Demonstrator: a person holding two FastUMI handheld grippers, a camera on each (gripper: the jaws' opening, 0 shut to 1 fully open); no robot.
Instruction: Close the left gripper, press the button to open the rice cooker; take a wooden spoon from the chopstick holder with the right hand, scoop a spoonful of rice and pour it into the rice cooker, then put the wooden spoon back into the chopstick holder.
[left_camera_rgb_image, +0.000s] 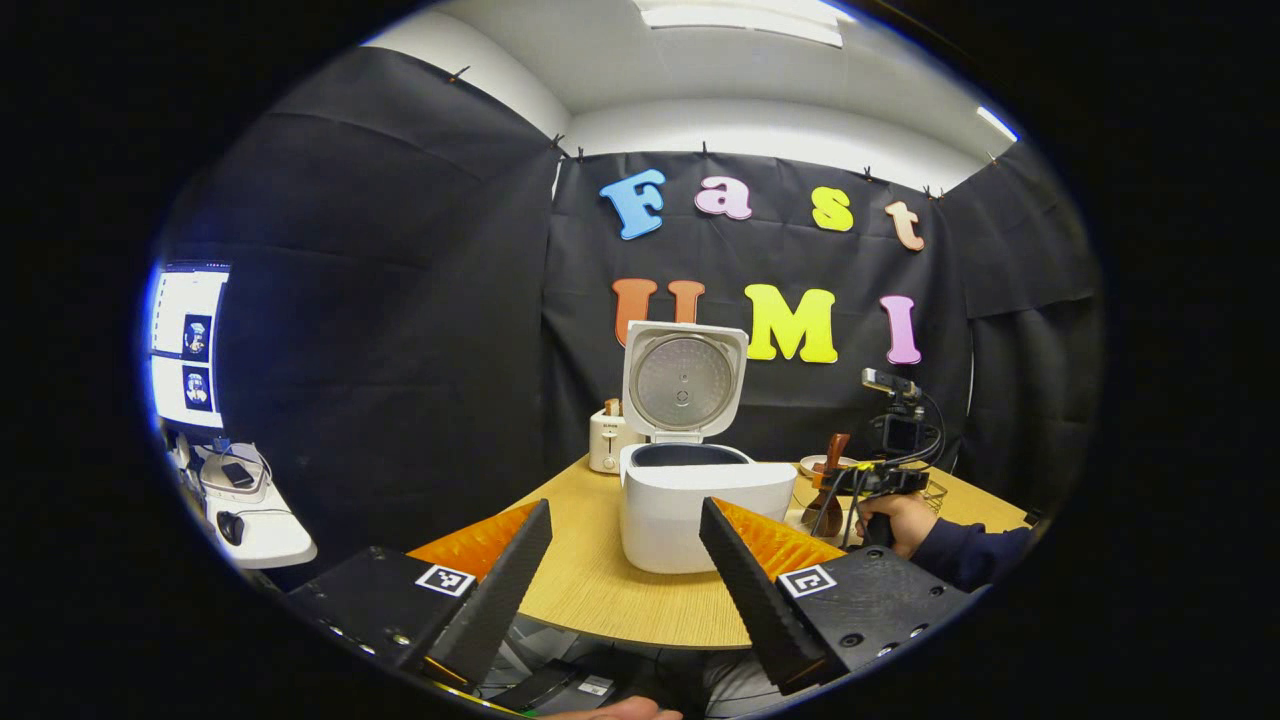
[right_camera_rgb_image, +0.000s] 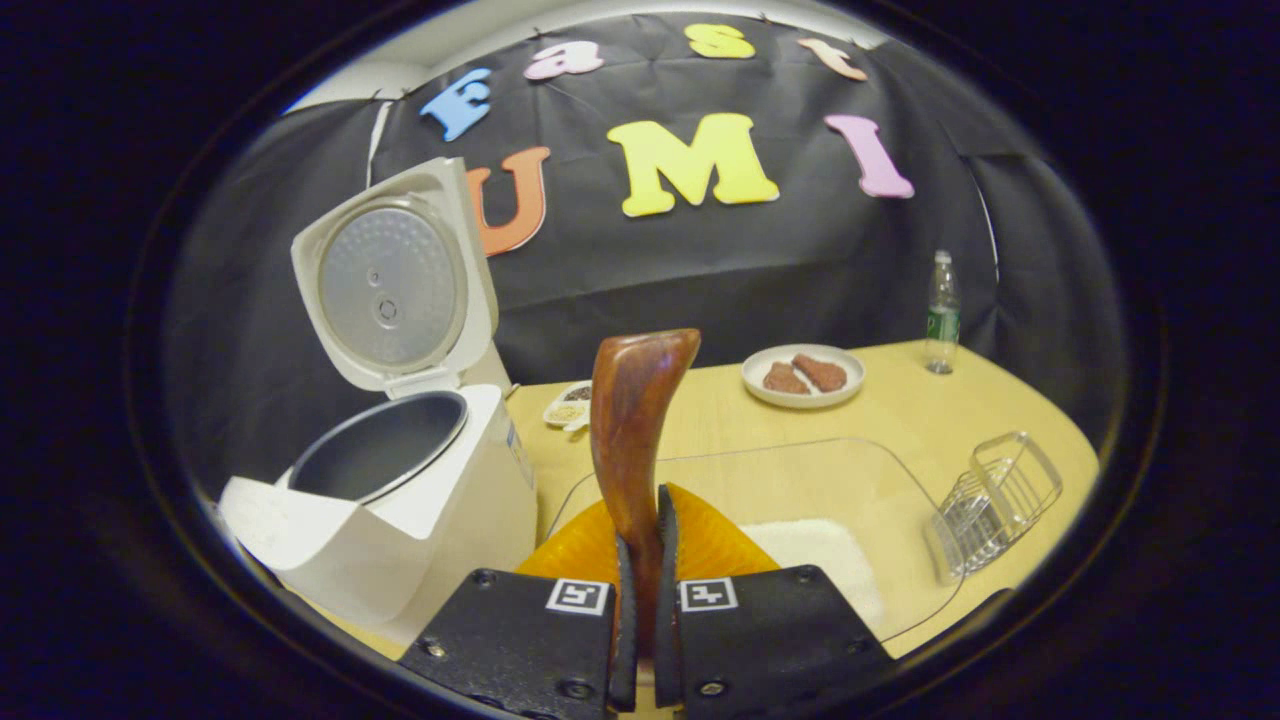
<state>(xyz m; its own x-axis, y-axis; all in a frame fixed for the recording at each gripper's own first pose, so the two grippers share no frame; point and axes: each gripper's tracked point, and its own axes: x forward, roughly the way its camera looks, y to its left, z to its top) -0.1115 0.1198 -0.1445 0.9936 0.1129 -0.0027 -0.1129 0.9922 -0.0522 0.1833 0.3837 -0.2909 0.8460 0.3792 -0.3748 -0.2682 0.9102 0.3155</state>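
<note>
The white rice cooker (left_camera_rgb_image: 700, 500) stands on the wooden table with its lid (left_camera_rgb_image: 685, 380) raised and the dark inner pot showing. My left gripper (left_camera_rgb_image: 625, 510) is open in front of it, holding nothing. Farther right a hand holds my right gripper (left_camera_rgb_image: 880, 480) with the wooden spoon (left_camera_rgb_image: 830, 465). In the right gripper view my right gripper (right_camera_rgb_image: 645, 525) is shut on the wooden spoon (right_camera_rgb_image: 635, 410), which stands upright between the fingers. The rice cooker (right_camera_rgb_image: 400, 500) is to its left. White rice (right_camera_rgb_image: 815, 560) lies in a clear container (right_camera_rgb_image: 900, 480) just ahead. The wire chopstick holder (right_camera_rgb_image: 1000, 495) sits to the right.
A plate with brown pieces (right_camera_rgb_image: 803, 375), a water bottle (right_camera_rgb_image: 940, 315) and a small dish (right_camera_rgb_image: 570, 405) stand at the table's back. A small white appliance (left_camera_rgb_image: 608, 440) sits behind the cooker. Off the table's left are a monitor (left_camera_rgb_image: 190, 345) and a white side table (left_camera_rgb_image: 255, 530).
</note>
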